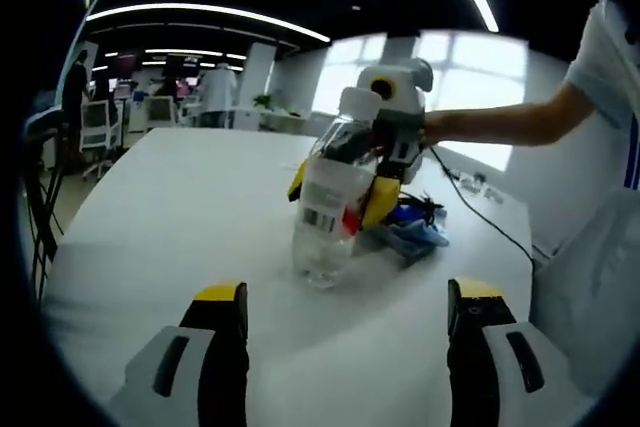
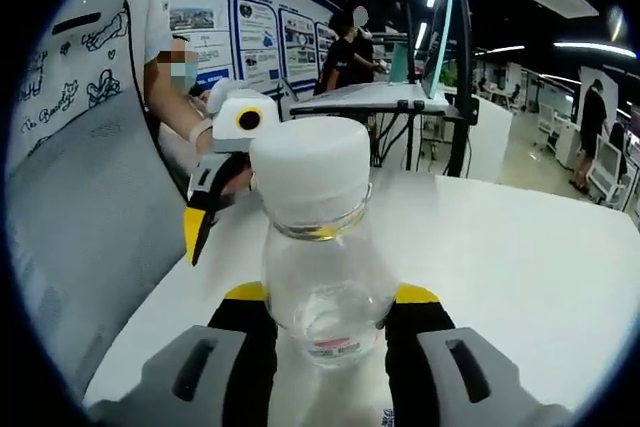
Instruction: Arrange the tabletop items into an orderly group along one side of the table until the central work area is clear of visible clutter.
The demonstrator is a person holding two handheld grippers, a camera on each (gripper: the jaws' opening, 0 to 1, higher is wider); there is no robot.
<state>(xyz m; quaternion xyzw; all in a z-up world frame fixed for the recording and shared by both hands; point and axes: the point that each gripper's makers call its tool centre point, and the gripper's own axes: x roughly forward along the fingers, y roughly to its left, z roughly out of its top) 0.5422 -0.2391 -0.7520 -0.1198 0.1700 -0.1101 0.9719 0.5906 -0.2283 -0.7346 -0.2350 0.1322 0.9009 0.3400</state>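
A clear plastic bottle (image 1: 325, 217) with a white cap and a little water stands leaning on the white table (image 1: 170, 217). My right gripper (image 1: 338, 192) comes in from the right and is shut on its upper body. In the right gripper view the bottle (image 2: 322, 292) sits between the yellow-tipped jaws of that gripper (image 2: 330, 293). My left gripper (image 1: 349, 292) is open, its jaws wide apart with nothing between them, a short way in front of the bottle. It also appears in the right gripper view (image 2: 205, 209), held in a person's hand behind the bottle.
A heap of blue items (image 1: 412, 232) with a black cable (image 1: 480, 212) lies just right of the bottle. A person in white stands at the table's edge (image 2: 90, 197). Desks, chairs and people fill the room beyond the table (image 2: 530, 247).
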